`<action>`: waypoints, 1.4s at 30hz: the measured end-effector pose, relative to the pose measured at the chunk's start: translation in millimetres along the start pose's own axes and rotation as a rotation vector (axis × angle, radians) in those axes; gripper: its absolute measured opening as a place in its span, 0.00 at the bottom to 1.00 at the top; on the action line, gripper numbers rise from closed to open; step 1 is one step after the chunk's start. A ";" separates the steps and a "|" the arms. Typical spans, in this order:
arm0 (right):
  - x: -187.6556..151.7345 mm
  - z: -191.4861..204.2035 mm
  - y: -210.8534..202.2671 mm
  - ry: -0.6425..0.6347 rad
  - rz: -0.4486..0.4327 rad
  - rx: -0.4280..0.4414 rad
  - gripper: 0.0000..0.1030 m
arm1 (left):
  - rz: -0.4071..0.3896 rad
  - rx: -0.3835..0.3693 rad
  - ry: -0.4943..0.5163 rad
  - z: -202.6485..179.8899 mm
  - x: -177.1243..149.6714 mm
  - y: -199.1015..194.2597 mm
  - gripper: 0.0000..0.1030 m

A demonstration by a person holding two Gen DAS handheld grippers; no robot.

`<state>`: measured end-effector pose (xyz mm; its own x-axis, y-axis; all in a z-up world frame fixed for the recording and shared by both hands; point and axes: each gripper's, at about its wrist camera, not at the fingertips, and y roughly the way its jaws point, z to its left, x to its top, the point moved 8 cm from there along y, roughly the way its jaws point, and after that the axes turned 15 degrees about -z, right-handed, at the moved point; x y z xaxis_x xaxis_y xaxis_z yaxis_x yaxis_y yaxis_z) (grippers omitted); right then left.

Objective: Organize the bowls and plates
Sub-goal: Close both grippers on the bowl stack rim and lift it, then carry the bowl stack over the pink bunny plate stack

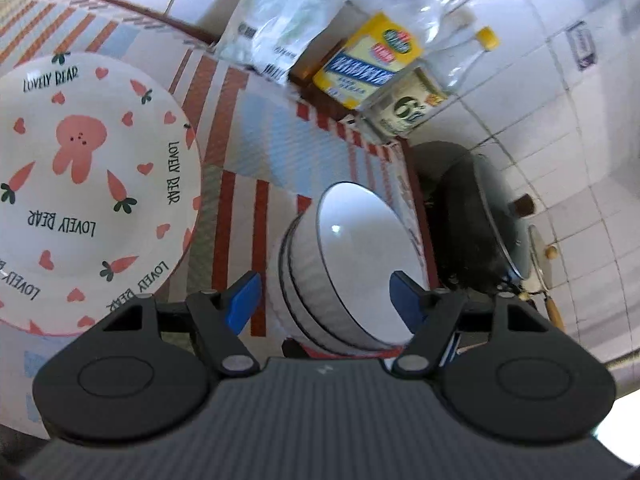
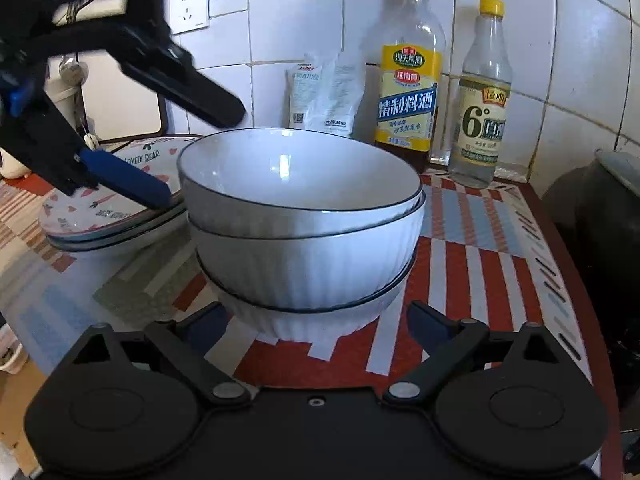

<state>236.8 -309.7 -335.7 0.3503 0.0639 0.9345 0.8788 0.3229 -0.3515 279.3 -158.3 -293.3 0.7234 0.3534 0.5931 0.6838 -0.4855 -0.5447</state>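
A stack of three white ribbed bowls with dark rims stands on the striped tablecloth; it shows in the left wrist view too. A stack of plates, topped by a "Lovely Bear" rabbit plate, sits to its left and also shows in the right wrist view. My left gripper is open, hovering above the bowls with its fingers either side of the stack; it appears in the right wrist view. My right gripper is open and empty, low in front of the bowl stack.
Against the tiled wall stand a cooking wine bottle, a vinegar bottle and a white bag. A dark wok with lid sits beyond the table's right edge. A wall socket is above the plates.
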 end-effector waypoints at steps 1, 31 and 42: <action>0.0 0.3 1.0 -0.001 0.004 0.001 0.96 | 0.028 0.017 0.008 2.2 -1.8 5.6 0.59; 2.4 4.2 12.6 0.054 -0.076 0.013 1.00 | 0.044 0.111 0.233 -3.2 -23.1 36.2 0.30; 11.3 6.4 -4.0 0.041 -0.076 0.032 1.00 | 0.044 0.110 0.251 -16.7 -25.7 17.0 0.30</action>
<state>235.1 -304.2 -323.4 0.2968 -0.0003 0.9549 0.8928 0.3549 -0.2774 270.8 -189.0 -307.9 0.7157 0.1182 0.6883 0.6685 -0.4011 -0.6262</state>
